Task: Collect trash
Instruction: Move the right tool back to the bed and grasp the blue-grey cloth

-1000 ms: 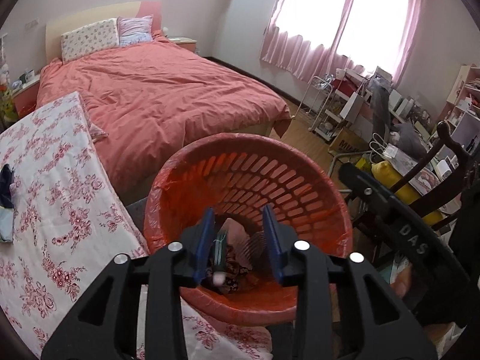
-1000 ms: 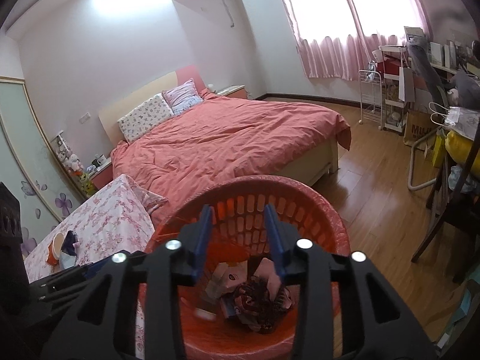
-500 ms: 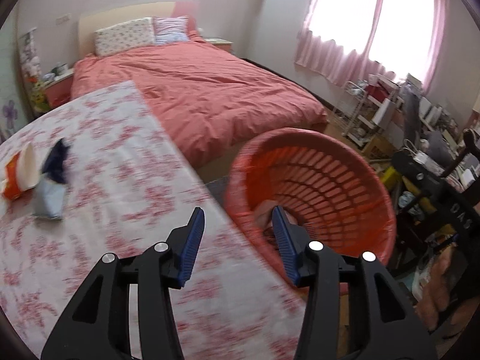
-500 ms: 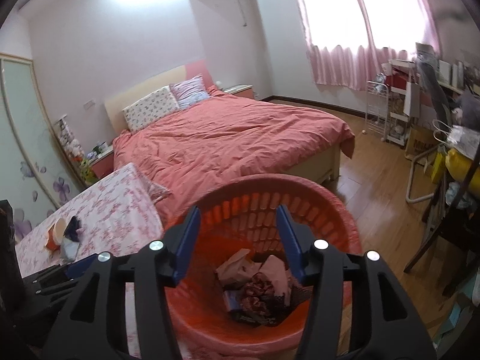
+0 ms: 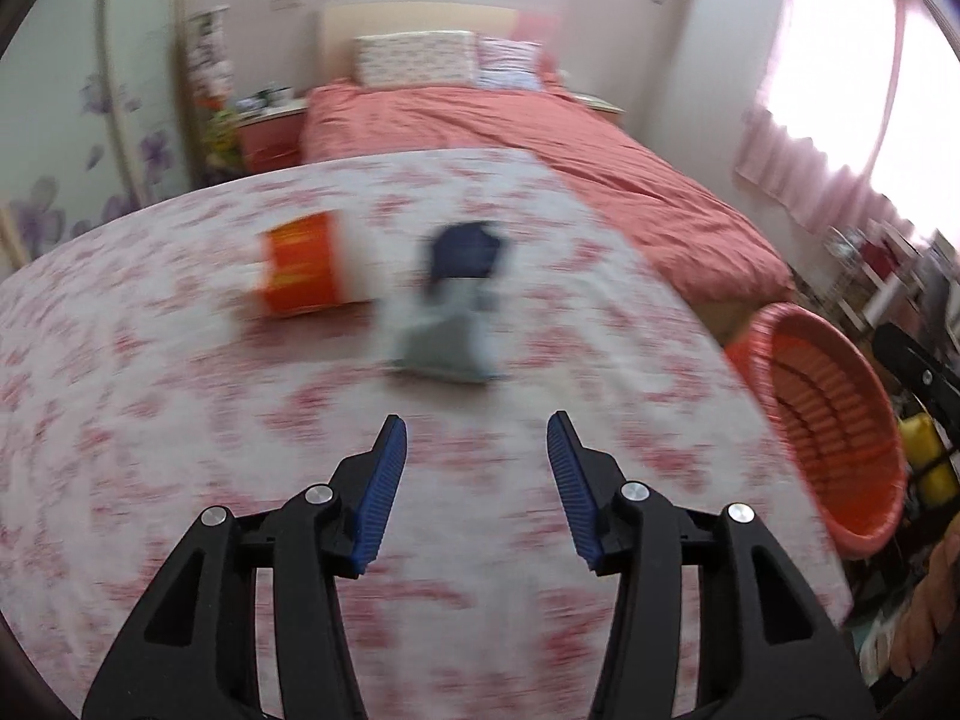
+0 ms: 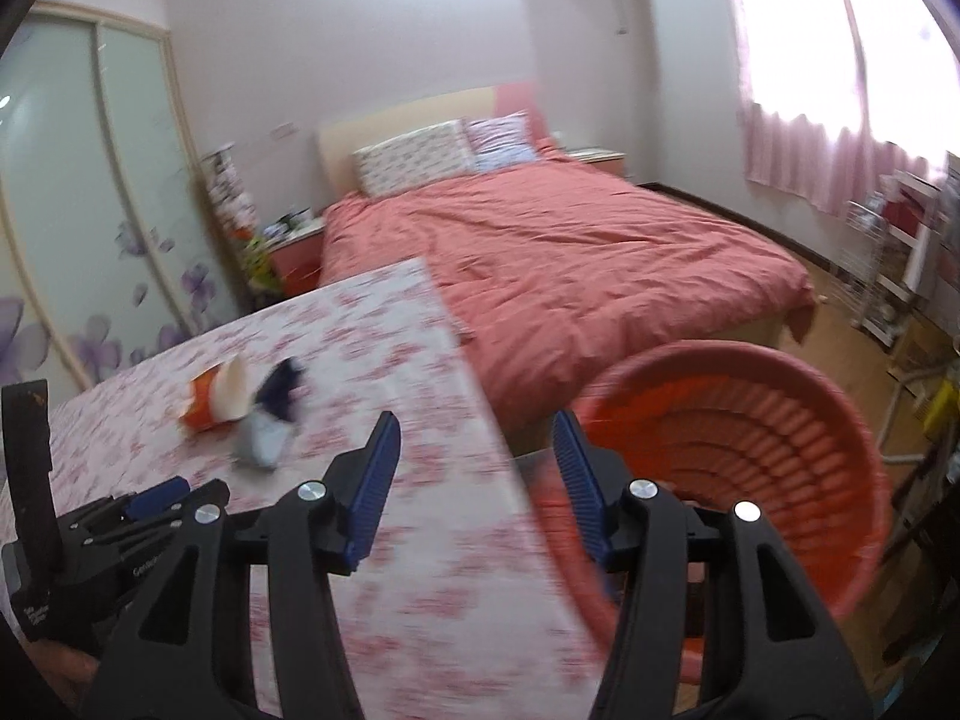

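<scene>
An orange and white paper cup (image 5: 306, 267) lies on its side on the floral tablecloth (image 5: 180, 420). Beside it lies a crumpled blue and grey wrapper (image 5: 453, 312). My left gripper (image 5: 474, 480) is open and empty above the cloth, short of the wrapper. My right gripper (image 6: 477, 480) is open and empty over the table's right edge. The cup (image 6: 216, 399) and the wrapper (image 6: 270, 420) lie to its far left. The orange trash basket (image 6: 780, 450) stands beside the table, also in the left wrist view (image 5: 834, 414). The left gripper (image 6: 120, 516) shows at the lower left.
A bed with a salmon cover (image 6: 570, 258) stands behind the table. A nightstand (image 6: 294, 252) and a sliding wardrobe (image 6: 90, 210) are at the back left. Chairs and a cluttered rack (image 6: 900, 276) stand on the right, on the wooden floor.
Both grippers have swung left, away from the basket and over the table. The left gripper has let go of a piece of trash into the basket and both have opened wider.
</scene>
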